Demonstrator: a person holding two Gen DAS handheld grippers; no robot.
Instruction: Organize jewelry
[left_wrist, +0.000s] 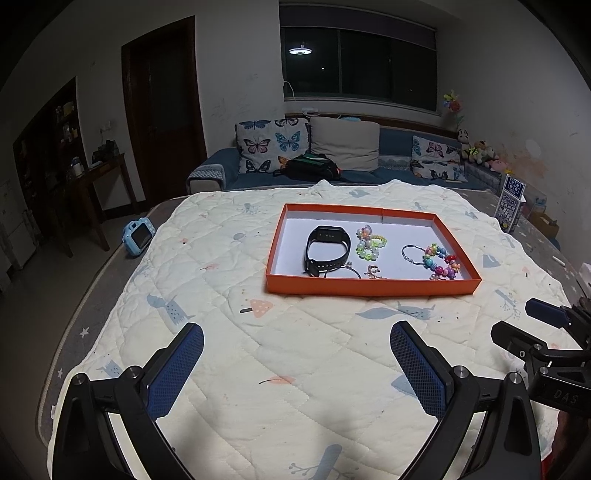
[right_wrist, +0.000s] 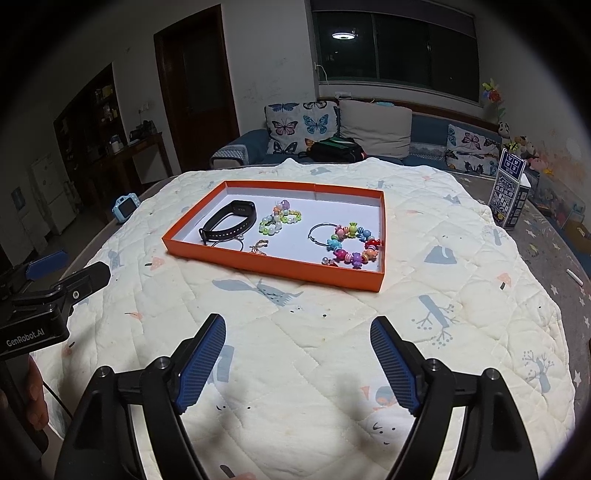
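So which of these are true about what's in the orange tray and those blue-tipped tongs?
1. The black watch lies inside the orange tray. True.
2. The left tongs are clamped on a bracelet. False: they stand open over the bare quilt, holding nothing.
3. The colourful candy-bead bracelet lies at the tray's right end. True.
4. The right tongs are shut. False: they are open and empty.
5. The green-and-pearl bead bracelet lies on the quilt outside the tray. False: it is in the tray, beside the watch.
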